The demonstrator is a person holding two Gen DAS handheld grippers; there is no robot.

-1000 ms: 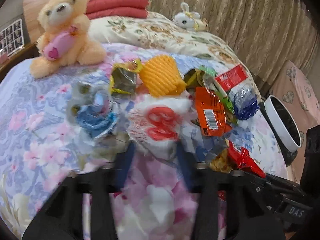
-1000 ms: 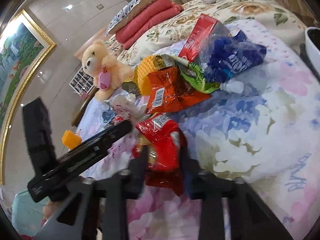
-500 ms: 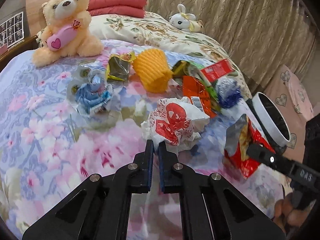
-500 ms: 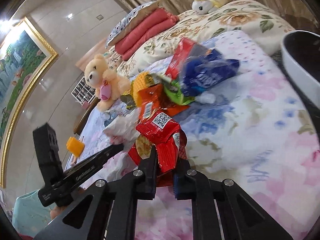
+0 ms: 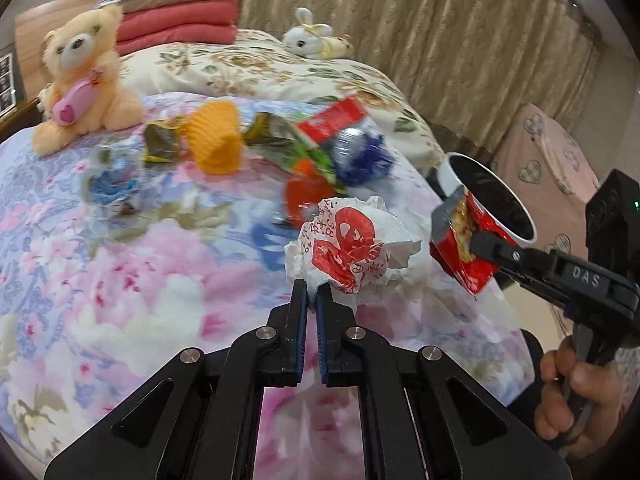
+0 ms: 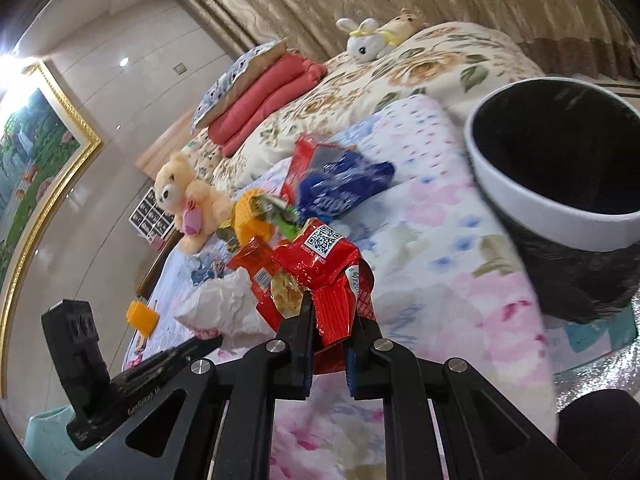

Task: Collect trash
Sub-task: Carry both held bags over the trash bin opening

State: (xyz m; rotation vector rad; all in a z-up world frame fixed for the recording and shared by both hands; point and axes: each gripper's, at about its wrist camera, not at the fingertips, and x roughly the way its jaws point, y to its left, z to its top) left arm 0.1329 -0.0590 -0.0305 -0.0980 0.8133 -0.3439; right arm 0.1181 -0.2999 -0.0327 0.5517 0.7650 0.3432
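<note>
Both pieces of trash are up off the flowered bedspread (image 5: 132,264) now. The left gripper (image 5: 311,296) has its tongs pinched together on the lower edge of a crumpled white bag (image 5: 352,248) with red print, and the bag stands up above the tips like a loose ball. The right gripper (image 6: 330,316) is clamped on a red snack wrapper (image 6: 324,264), crushed at the middle, which hangs close to the bin (image 6: 560,184) with the white rim beside the bed.

Both things look nearly weightless and soft, so I judge neither will strain a grip. The risk is slip and flutter: the wrapper is glossy foil (it seems to have crumbs or snack pieces inside, so tipping the open end down could spill them), and the bag is thin film that can pull out of a pinch on one fold. A hold on a bunched, thick part looks safer than on a single layer.

More wrappers (image 5: 352,156) lie in a heap further up the bed, near a teddy bear (image 5: 86,80).
</note>
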